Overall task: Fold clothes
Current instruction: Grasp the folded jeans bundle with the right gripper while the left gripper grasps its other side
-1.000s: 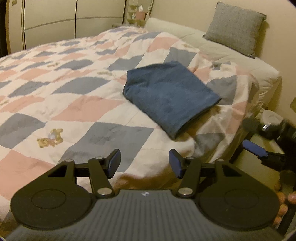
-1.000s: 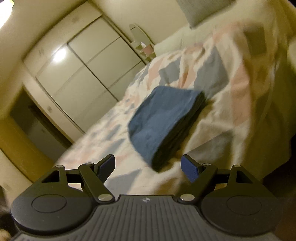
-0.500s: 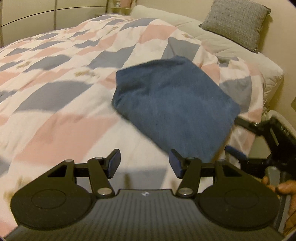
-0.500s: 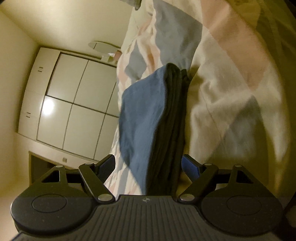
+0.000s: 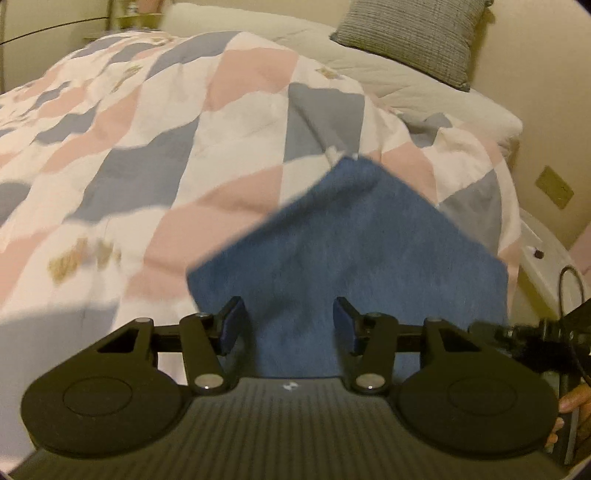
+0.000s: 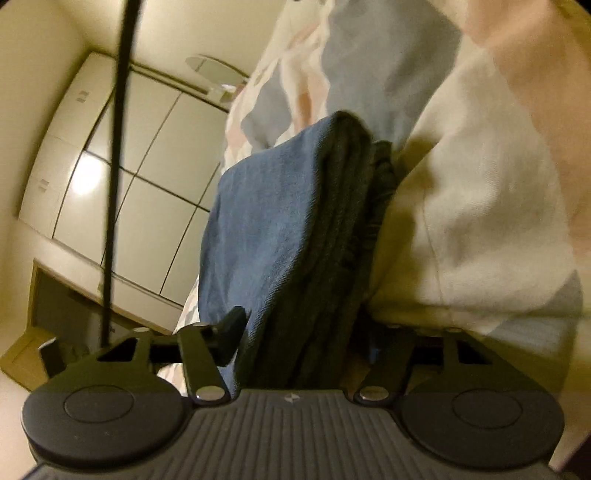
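Note:
A folded blue garment (image 5: 354, 251) lies near the corner of the bed, on a pink, grey and white patchwork quilt (image 5: 177, 140). My left gripper (image 5: 288, 326) is open, just above the garment's near part, with the cloth showing between its fingers. In the right wrist view the garment (image 6: 266, 229) is seen edge-on, its stacked dark folds facing me. My right gripper (image 6: 295, 332) is open around that folded edge, one finger on the blue top side, the other finger under the stack against the quilt (image 6: 480, 221).
A grey pillow (image 5: 413, 33) leans on the wall at the bed's head. A white bedside unit (image 5: 546, 258) stands right of the bed. White wardrobe doors (image 6: 122, 177) fill the far wall. A black cable (image 6: 114, 166) hangs in front of the right camera.
Both grippers moved in toward the garment. The left one went from short of it to over its near part. The right one slid its open fingers around the folded edge.

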The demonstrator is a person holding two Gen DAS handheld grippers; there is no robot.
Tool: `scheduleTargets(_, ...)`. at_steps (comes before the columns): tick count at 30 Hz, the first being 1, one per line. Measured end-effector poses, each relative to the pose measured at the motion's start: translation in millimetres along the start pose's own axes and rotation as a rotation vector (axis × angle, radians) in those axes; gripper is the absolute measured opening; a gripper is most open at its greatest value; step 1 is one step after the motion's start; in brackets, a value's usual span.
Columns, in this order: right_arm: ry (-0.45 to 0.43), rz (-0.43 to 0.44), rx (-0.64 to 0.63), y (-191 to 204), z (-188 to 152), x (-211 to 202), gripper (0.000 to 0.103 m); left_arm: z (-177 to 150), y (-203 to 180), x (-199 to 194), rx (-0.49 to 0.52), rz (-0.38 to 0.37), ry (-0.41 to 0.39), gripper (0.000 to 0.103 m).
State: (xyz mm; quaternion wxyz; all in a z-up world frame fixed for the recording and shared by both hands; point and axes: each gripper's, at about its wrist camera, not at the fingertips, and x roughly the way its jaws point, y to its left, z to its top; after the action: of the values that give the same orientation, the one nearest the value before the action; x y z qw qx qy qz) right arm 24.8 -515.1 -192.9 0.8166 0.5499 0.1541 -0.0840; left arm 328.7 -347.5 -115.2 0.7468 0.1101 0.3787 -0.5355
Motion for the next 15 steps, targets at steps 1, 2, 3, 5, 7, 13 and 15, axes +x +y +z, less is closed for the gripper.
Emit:
scheduleTargets(1,0.011,-0.013,0.014,3,3,0,0.056,11,4,3,0.015,-0.021,0.014,0.056)
scheduleTargets(2,0.022,-0.028,0.023,6,5,0,0.056,21,7,7,0.03,-0.04,0.031,0.06)
scheduleTargets(3,0.035,-0.046,0.033,8,8,2,0.056,30,12,13,0.042,-0.056,0.054,0.061)
scheduleTargets(5,0.057,-0.079,0.07,8,14,6,0.055,42,20,29,0.045,-0.109,0.105,0.063)
scheduleTargets(7,0.075,-0.105,0.119,9,19,8,0.055,48,28,48,0.035,-0.175,0.158,0.066)
scheduleTargets(13,0.129,-0.17,0.126,22,29,15,0.055,68,53,103,0.004,-0.374,0.317,0.084)
scheduleTargets(15,0.138,-0.175,0.134,20,29,17,0.055,74,60,122,-0.007,-0.443,0.37,0.079)
